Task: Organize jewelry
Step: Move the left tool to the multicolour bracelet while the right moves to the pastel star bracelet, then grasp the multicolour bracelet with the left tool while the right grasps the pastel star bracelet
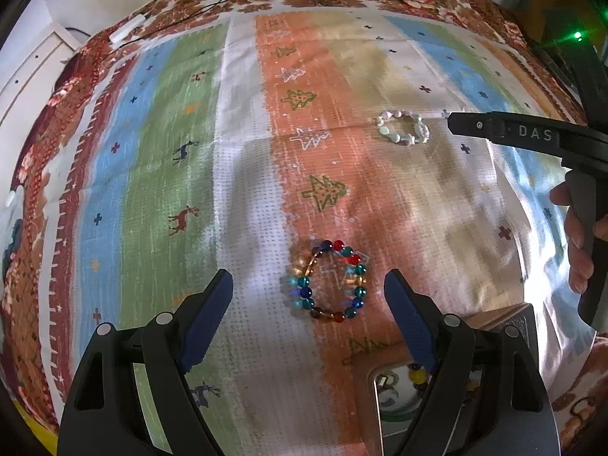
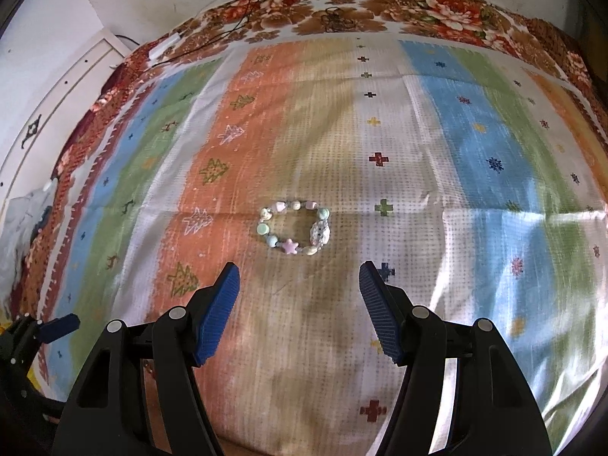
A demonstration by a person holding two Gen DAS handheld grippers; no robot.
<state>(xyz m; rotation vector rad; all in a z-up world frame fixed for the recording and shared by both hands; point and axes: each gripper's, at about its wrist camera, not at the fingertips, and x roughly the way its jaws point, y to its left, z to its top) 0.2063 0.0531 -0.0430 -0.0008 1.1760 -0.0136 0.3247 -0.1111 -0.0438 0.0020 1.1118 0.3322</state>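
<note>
Fingers [image 1: 307,288] on my left spread around the glass bracelet [image 1: 330,282]; right fingers [image 2: 299,283] apart before the pastel bracelet [image 2: 293,228]. Both look light, floppy; I'd pinch one side.

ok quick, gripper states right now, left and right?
Left gripper: open, empty, jaws either side of the multicolored bead bracelet.
Right gripper: open, empty, the pastel bead bracelet just ahead of it.

Your left gripper [image 1: 308,288] and right gripper [image 2: 299,281]: black plastic frames, ribbed blue pads [image 2: 220,313], round silver screw heads at each pivot. Right unit's side carries white lettering "DAS". Your hand [image 1: 577,243]: bare skin, no sleeve visible.
</note>
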